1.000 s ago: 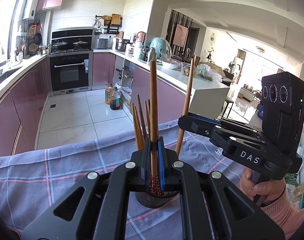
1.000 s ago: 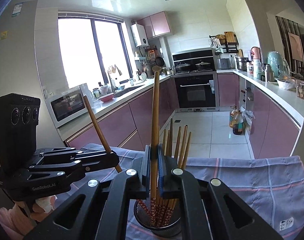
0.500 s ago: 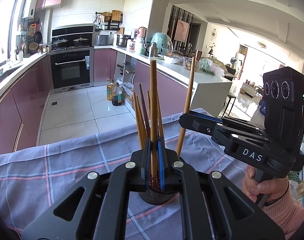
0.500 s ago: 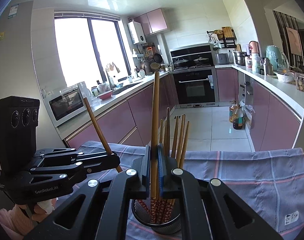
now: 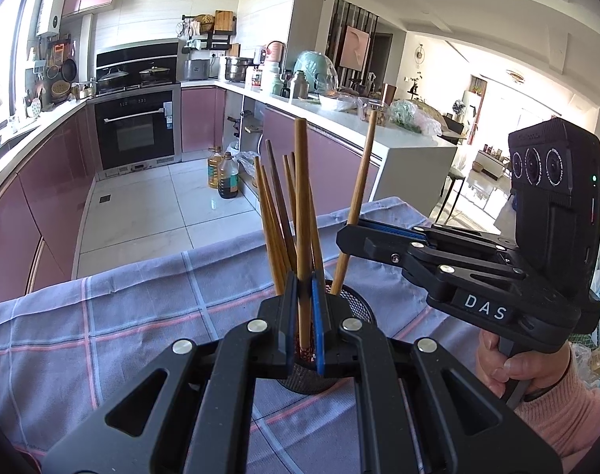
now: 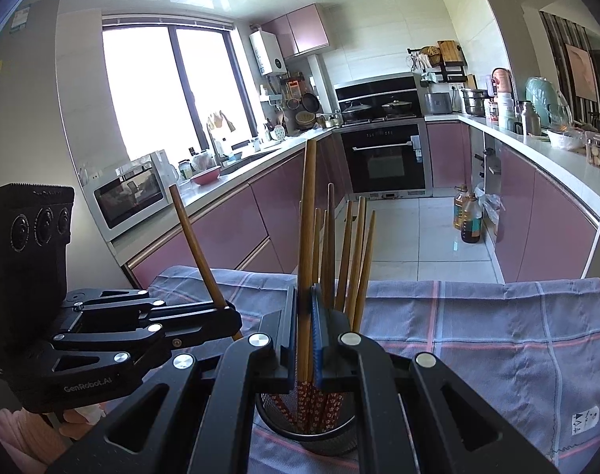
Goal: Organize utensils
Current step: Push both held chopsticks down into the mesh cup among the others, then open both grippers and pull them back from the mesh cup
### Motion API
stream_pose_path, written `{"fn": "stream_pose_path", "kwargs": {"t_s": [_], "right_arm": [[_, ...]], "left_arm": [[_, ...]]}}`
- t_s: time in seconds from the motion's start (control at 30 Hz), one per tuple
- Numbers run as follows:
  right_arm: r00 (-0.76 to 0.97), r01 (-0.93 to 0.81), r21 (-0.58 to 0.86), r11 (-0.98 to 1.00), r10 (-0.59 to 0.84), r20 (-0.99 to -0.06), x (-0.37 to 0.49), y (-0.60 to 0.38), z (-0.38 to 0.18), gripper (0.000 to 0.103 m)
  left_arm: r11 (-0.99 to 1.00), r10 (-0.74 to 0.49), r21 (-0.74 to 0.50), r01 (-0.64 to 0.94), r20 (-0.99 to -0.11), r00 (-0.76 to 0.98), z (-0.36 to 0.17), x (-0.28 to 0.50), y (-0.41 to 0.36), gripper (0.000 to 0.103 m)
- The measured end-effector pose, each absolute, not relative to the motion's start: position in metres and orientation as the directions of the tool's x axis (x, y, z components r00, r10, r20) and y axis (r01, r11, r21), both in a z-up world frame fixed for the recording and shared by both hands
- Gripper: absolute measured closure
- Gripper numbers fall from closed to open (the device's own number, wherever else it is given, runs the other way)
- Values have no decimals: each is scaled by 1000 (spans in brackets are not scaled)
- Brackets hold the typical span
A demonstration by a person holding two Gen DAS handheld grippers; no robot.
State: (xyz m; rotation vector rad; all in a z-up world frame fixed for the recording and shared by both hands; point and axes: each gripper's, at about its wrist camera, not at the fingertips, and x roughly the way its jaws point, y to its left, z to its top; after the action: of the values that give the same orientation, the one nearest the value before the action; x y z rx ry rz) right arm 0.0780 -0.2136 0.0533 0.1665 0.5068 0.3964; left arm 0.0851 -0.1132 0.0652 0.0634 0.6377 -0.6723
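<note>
A: What did each tool hold?
B: The left tool (image 5: 304, 318) and right tool (image 6: 304, 330) each pinched one chopstick (image 5: 302, 213) over the mesh holder (image 6: 300, 430) on the cloth-covered surface (image 6: 497, 335).

Checked cloth (image 6: 497, 328) over the table — black mesh holder (image 6: 308, 430) on it

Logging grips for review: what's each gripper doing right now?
Left gripper: shut on a chopstick.
Right gripper: shut on another chopstick.
</note>
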Motion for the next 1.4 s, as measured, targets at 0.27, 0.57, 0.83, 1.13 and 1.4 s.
{"fn": "stream_pose_path", "kwargs": {"t_s": [0.27,0.57,0.83,1.13,1.4], "right_arm": [[784,-322,253,912,407,-468,83,-213,42,97],[776,-321,253,913,406,-482,87,-211,37,97],[774,-315,254,915,402,-490,93,-213,34,97],[765,-310,276,910,411,-496,102,-219,30,97],[760,-306,288,907,415,-500,105,-218,29,97]], "left_arm": [[787,-556,-143,601,-586,589,56,91,-115,95],[793,-545,-140,593,-597,588,50,98,-120,95],[802,-529,-143,579,-620,579,38,115,-123,95],[812,-517,-146,565,-630,580,33,129,-124,94],[816,-516,-165,553,-641,569,27,138,-124,94]]}}
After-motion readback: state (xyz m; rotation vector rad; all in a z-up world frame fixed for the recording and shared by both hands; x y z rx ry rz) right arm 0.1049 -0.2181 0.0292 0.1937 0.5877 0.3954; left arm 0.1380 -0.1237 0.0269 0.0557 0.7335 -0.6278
